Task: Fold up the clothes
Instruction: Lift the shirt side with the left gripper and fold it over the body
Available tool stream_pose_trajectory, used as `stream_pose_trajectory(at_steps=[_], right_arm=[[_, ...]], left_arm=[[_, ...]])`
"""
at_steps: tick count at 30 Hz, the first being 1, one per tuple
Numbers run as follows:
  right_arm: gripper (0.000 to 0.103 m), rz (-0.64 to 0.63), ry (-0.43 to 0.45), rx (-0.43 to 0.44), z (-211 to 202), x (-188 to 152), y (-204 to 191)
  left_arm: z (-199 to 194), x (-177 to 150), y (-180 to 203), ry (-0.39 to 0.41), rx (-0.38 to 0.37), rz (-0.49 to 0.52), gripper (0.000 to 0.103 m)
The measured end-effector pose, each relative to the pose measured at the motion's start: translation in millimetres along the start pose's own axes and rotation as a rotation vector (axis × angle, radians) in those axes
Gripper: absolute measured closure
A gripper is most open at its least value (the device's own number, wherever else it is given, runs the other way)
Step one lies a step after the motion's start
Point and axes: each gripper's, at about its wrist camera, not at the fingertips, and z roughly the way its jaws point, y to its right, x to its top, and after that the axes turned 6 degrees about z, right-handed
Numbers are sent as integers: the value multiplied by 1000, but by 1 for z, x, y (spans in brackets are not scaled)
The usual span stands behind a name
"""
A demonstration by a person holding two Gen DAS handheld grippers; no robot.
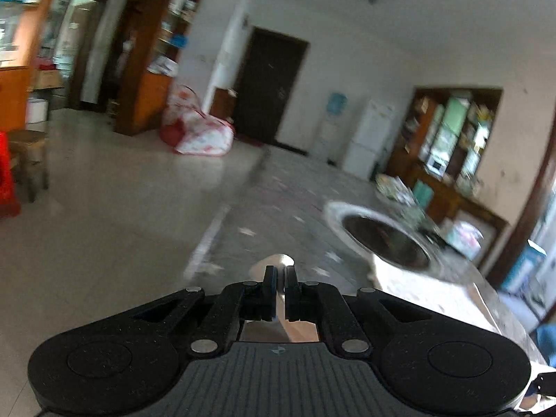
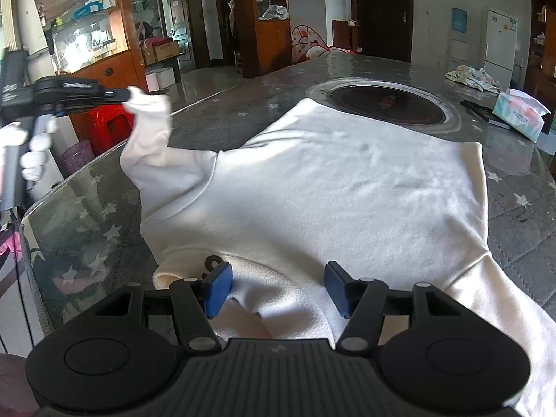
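Grey star-patterned glass-topped table (image 2: 222, 118) fills the scene, with wooden glass-fronted cabinets (image 2: 87, 24) along the back wall and a dark door behind it.

Far left in the right wrist view, a white-gloved hand (image 2: 33, 153) grips the handle of the left gripper (image 2: 127, 99), and its 2 fingers are pinched together on the cuff of the white fleece sweatshirt's sleeve (image 2: 149, 132), lifting it clear of the table! That sleeve hangs in an arc from the claw down to the shoulder. The left wrist view is motion-blurred, but the black fingers sit nearly closed with pale cloth squeezed between them (image 1: 278, 271).

Moving to the middle, the white fleece sweatshirt (image 2: 330, 180) lies spread flat on the table, its far hem touching the rim of the round black inset hotplate with a metal ring (image 2: 385, 104). A small dark mark shows on the cloth near the front left edge.

Down front, the right gripper (image 2: 276, 288) hovers over the near edge of the sweatshirt, its 2 blue-padded fingers (image 2: 217, 288) spread wide apart, holding nothing.

Off to the right, a crumpled pale patterned cloth (image 2: 474, 76) sits at the far table edge, and a tissue box with pink and teal print (image 2: 521, 114) rests near it, well apart from the sweatshirt. A white refrigerator (image 2: 500, 41) stands behind.
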Motion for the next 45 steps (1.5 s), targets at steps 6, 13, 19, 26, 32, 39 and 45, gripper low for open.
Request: stream_pose_trajectory(at_steps=[6,13,19,26,32,39,45], right_arm=[[41,-13,-4,-12,-1,0,-4],[40,-50,-26,-4,-3,0,-8],[36,-60,-50,5,-5,-3,-7],[36,-71,-27,21,-16,0,-11],[36,-63,19,13,-18,11,-12],[36,-59,-12,-4,-4,6,-10],[36,-43,-3,-1,-11,1,-6]], left_arm=[[-17,-30,-31,-46,106,-25,99],[-6,-41,-36,-93,162,30,99],[16,-28,-28,-106,212,127,96],[21,-20,-24,-114,192,81,95],[33,-24,17,-153,5,136,94],[54,-47,55,-212,-23,272,92],[44,-49,49,-214,3,286,90]])
